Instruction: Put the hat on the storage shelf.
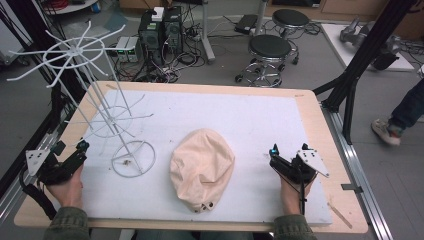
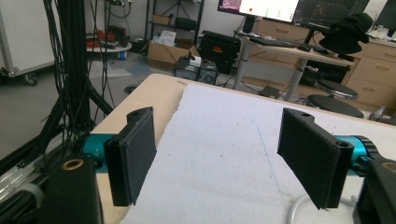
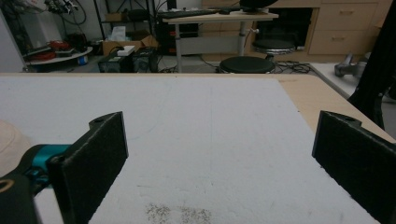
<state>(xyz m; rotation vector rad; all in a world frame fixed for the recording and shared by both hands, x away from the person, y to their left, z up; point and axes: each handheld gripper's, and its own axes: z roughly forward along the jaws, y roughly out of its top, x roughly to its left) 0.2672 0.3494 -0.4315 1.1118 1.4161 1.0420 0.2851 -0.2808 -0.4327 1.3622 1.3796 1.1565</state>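
A cream fabric cap (image 1: 202, 167) lies crumpled on the white mat (image 1: 240, 115) near the table's front middle. To its left stands a white wire rack (image 1: 75, 52) with radiating hooks, its ring base (image 1: 133, 158) resting on the mat. My left gripper (image 1: 81, 146) sits at the mat's left edge, left of the ring base, and in the left gripper view it (image 2: 219, 140) is open over bare mat. My right gripper (image 1: 274, 151) rests right of the cap; in the right gripper view it (image 3: 219, 140) is open and empty, with the cap's edge (image 3: 8, 142) at far left.
The wooden table (image 1: 320, 125) borders the mat on all sides. Black frame posts (image 1: 357, 65) rise at the right and left. Two stools (image 1: 270, 50) and computer boxes (image 1: 160, 30) stand on the floor beyond the table. A person's foot (image 1: 386, 132) is at far right.
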